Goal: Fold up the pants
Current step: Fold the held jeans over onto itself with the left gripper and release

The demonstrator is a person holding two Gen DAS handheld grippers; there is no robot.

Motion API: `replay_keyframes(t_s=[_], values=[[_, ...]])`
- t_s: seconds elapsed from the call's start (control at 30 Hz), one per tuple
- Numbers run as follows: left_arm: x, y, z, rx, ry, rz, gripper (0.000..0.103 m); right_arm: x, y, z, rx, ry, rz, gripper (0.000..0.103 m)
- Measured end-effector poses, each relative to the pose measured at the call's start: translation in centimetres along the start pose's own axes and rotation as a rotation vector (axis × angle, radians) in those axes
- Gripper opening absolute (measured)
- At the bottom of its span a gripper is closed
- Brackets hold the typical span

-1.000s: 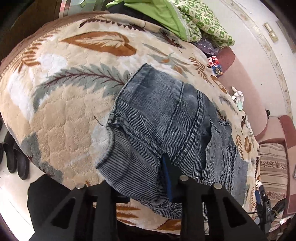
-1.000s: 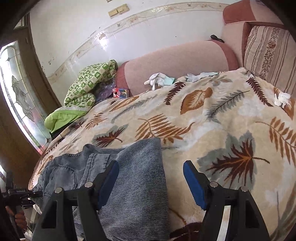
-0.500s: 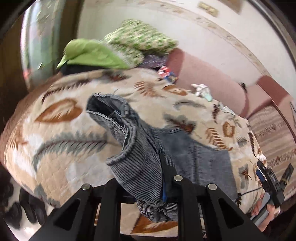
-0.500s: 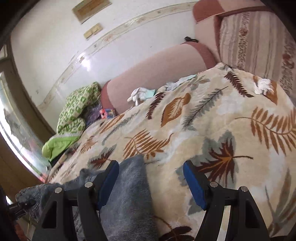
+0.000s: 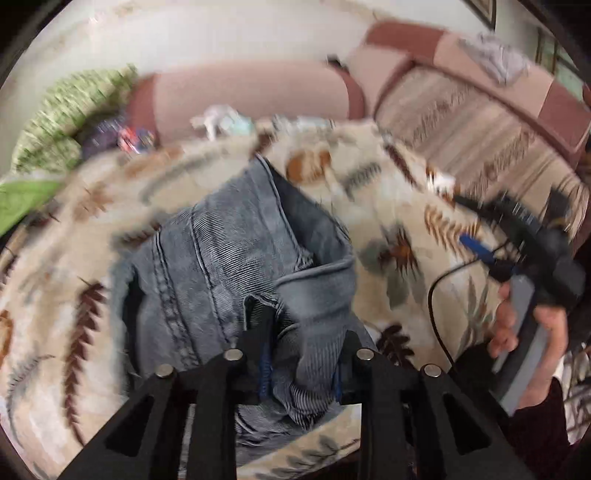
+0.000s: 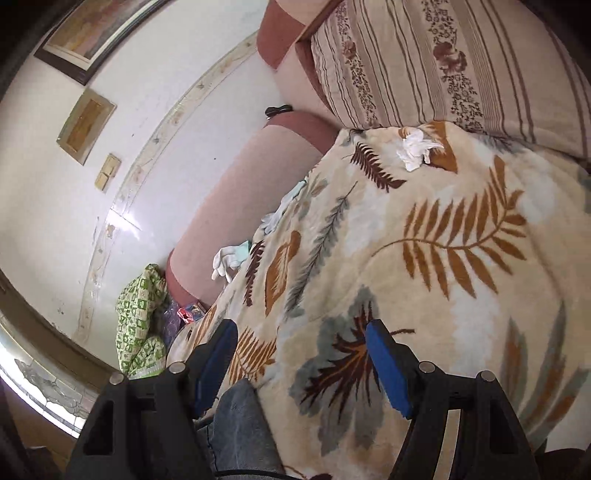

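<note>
Since 1 second ago, the pants (image 5: 236, 258) are carried rightward across the leaf-print blanket (image 5: 399, 229), bunched denim doubling over itself: the fold looks under way. Their long axis runs from the near edge toward the sofa back (image 5: 251, 96). Left gripper (image 5: 301, 362) is clenched on the denim. Right gripper (image 6: 297, 354) hangs released, apart, grasping nothing.

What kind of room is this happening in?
Most likely a living room at home: a pink sofa with a striped cushion, a leaf-patterned blanket spread over the seat, and a framed picture on the wall.
</note>
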State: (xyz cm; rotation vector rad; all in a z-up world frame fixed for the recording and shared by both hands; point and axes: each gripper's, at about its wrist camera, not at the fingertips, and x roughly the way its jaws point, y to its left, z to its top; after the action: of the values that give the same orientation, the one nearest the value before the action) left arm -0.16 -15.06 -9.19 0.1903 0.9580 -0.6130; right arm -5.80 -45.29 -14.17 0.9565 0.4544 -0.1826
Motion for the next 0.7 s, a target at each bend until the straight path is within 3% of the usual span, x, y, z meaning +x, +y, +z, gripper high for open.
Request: replay_keyframes(t_s=[0.03,0.1,0.17,0.27,0.37,0.43,0.53,0.6,0.7], values=[[1.0,-0.1,-0.2,-0.01,0.039,-0.025,0.03,0.1,0.0,0.0,-0.001,0.01,-0.002,0.075],[0.7,-0.1,-0.4,-0.026,0.042,-0.079,0.032,0.2,0.0,-0.1,-0.012,0.025,-0.005,0.075],[-1.6,0.4,-0.2,0.002,-0.029,-0.085,0.049,0.4,0.3,-0.3,-0.038,0.041,-0.005,0.075],[-6.2,2.3,-0.2,0.004,-0.183,-0.037,0.073,0.9,1.1,-1.0,-0.081,0.065,0.006,0.075],[-8.4,4.5,-0.3,-0.032,-0.262,-0.008,0.079,1.7,2.5,-1.9,-0.128,0.104,0.037,0.075],[-8.0,6.2,-0.4,-0.048,-0.253,0.047,0.08,2.1,3.8,-2.8,-0.188,0.122,0.059,0.075],[-5.3,8.7,-2.0,-0.094,-0.152,0.175,0.08,2.7,6.2,-4.4,-0.299,0.177,0.119,0.075],[-3.4,9.7,-3.3,-0.114,-0.08,0.214,0.08,3.0,8.0,-5.5,-0.353,0.224,0.172,0.075],[-2.0,9.9,-4.8,-0.094,-0.041,0.234,0.08,3.8,11.0,-6.7,-0.392,0.312,0.264,0.075]])
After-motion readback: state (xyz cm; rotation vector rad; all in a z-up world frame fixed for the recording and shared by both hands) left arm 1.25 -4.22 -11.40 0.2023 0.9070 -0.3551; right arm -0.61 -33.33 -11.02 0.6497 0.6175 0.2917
